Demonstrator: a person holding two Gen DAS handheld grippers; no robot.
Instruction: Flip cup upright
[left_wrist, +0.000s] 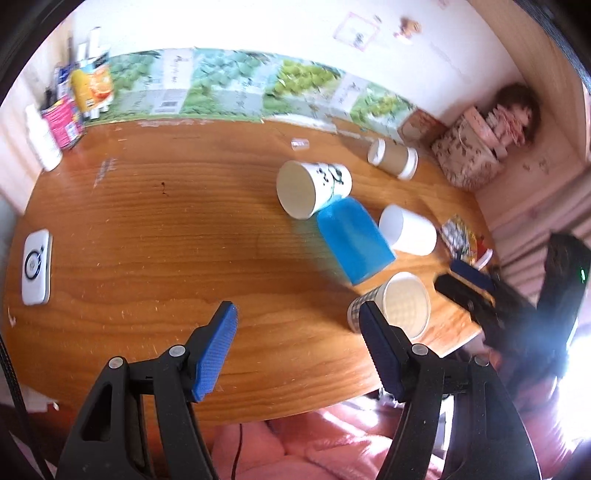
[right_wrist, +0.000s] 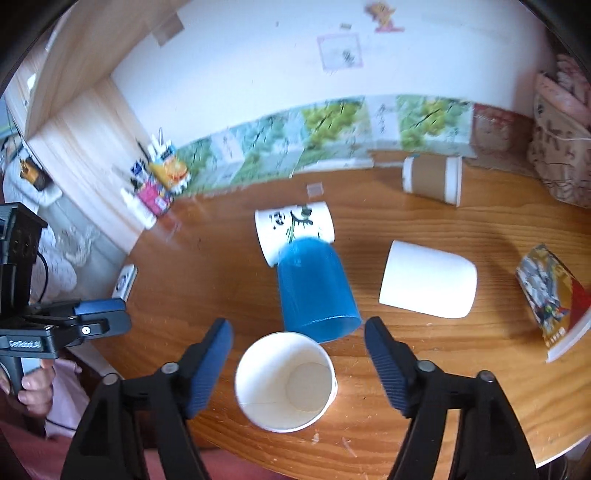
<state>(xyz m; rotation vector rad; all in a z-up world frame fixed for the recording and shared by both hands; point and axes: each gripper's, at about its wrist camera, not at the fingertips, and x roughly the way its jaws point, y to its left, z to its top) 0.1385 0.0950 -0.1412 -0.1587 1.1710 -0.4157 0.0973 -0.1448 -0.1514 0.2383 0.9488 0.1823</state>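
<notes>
Several cups are on the wooden table. A checkered paper cup stands upright near the front edge; in the right wrist view I look down into its open mouth. A blue cup, a white printed cup, a plain white cup and a brown sleeved cup lie on their sides. My right gripper is open, its fingers either side of the upright cup, not touching. My left gripper is open and empty, left of that cup.
A white device lies at the table's left edge. Cartons and bottles stand at the back left. A patterned box sits back right. A booklet lies at the right edge. A small clear cap lies near the wall.
</notes>
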